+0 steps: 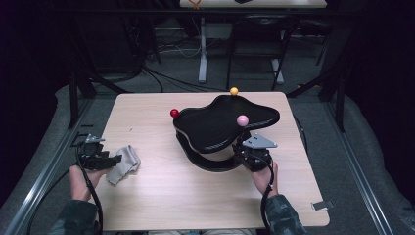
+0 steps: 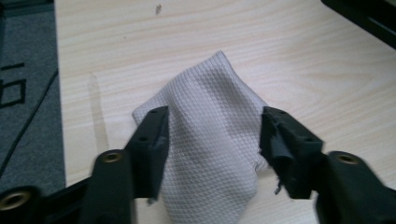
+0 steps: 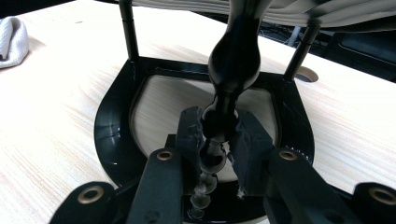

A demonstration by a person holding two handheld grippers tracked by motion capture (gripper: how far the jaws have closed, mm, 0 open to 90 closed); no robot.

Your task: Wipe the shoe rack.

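My left hand-held gripper [image 2: 212,140] stands spread around the grey cloth [image 2: 210,140] on the table [image 1: 161,196], while my right hand-held gripper [image 3: 217,140] pinches the black stand's post [image 3: 231,65].

Bright tabletop, dark surroundings, slight blur

No text, label, brand or number could be read on anything; dark marks on the grey floor mat [image 2: 18,88] stayed illegible.
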